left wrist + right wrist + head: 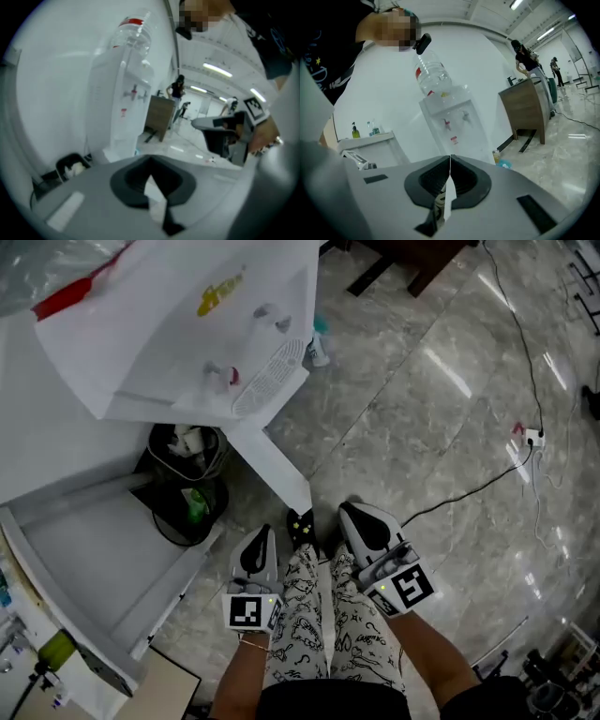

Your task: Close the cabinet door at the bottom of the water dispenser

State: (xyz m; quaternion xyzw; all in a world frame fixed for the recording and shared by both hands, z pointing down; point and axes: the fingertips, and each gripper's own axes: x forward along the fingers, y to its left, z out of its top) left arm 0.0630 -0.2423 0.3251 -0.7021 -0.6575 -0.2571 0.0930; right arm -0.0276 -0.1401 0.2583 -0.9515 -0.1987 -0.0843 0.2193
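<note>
Cabinet door [281,474] at the foot of the water dispenser [202,329] stands open, swung out from the dispenser's base across the marble floor [441,427] toward the person; neither gripper touches it; dispenser is white, two taps on the front, clear bottle [431,75] with a red label on top; black bin [187,486] with a liner and rubbish sits just beside the dispenser's base, between it and a white counter [89,554]; small teal-topped item [319,345] on the floor at the dispenser's far side; left gripper [262,540] is held low in front of the dispenser, near the door's free edge but apart from it; its tongs are pressed together, nothing between them; right gripper [360,521] is beside the left one, a bit farther out from the dispenser, tongs also pressed together and empty; both marker cubes face up by the person's patterned trousers [328,624]; black shoe [301,526] between the two grippers; wooden desk [529,110] stands to one side of the dispenser, well apart, two people behind it; black cable [473,488] runs over the floor to a power strip [532,439], well away from the dispenser.
</note>
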